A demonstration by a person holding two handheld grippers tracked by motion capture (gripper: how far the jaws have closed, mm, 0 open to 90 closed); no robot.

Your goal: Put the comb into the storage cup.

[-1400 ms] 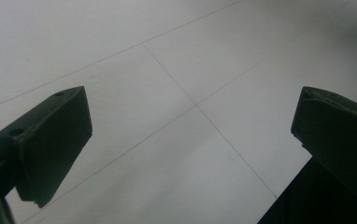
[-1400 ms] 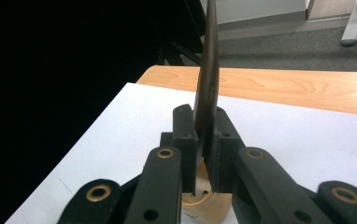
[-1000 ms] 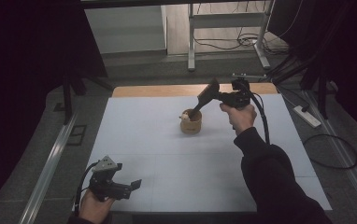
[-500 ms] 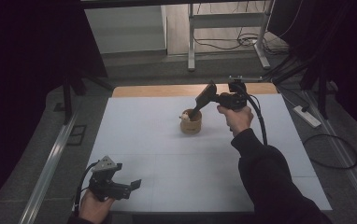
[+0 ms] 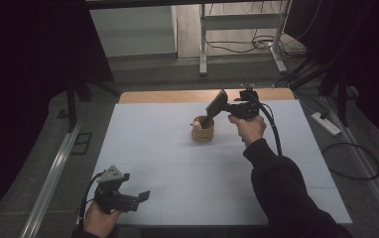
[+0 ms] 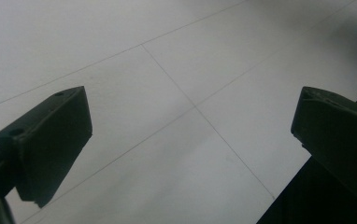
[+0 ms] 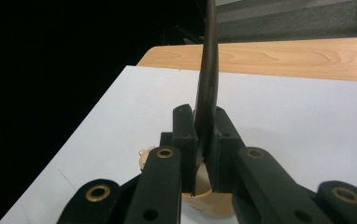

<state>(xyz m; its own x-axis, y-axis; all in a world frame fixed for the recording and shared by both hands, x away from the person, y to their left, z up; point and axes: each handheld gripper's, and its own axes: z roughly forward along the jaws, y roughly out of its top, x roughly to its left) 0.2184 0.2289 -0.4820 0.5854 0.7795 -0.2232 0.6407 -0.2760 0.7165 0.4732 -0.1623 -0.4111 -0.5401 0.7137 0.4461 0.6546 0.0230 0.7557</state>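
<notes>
Little has moved since the earlier frames: the right tool has stayed by the cup, its hand only shifting a touch, and the left one has kept its place at the near left corner. A dark flat utensil, a spatula by the look of it, is pinched between the right tool's jaws, which are closed on its thin handle edge-on. Seen from above, the spatula slants down and left from the tool, its lower end dipping into a small wooden cup that stands upright near the far middle of the white table. A pale lump sits at the cup's left rim; what it is I cannot tell. The spatula's long axis runs from the hand down toward the cup mouth, so the cup lies just below and ahead of the right tool, touching or nearly touching the spatula's tip. The right hand is by far the nearer to the cup. My guess is that any stirring or scooping turns on keeping that axis aimed into the mouth, since a sideways push could tip the light cup. Well apart, the left tool hovers low over bare table with its jaws wide and nothing between them.
</notes>
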